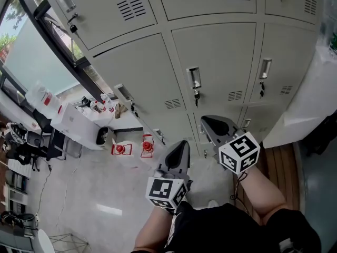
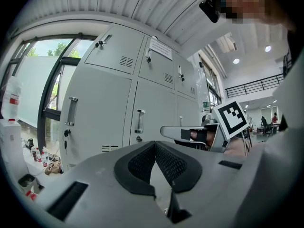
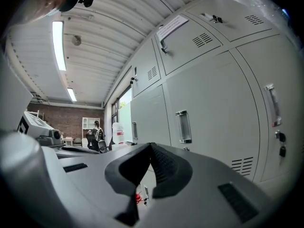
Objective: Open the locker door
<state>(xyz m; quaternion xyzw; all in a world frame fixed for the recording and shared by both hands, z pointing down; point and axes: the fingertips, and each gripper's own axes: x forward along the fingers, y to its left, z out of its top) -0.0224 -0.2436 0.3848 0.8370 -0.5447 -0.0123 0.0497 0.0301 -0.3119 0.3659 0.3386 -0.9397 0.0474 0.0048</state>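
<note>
A wall of pale grey locker doors faces me, each with a metal handle and a key below it. The nearest handles are the middle one and the right one. My left gripper hangs low in front of the bottom row, shut and empty, its pads meeting at the tip. A little higher and nearer the lockers is my right gripper, also shut with nothing in it; its pads touch. In the right gripper view a handle stands just beyond the jaws, apart from them.
At the left a window and a white bench with bottles run along the wall. Two red items sit on the grey floor below. A white covered object and a wooden strip are at the right.
</note>
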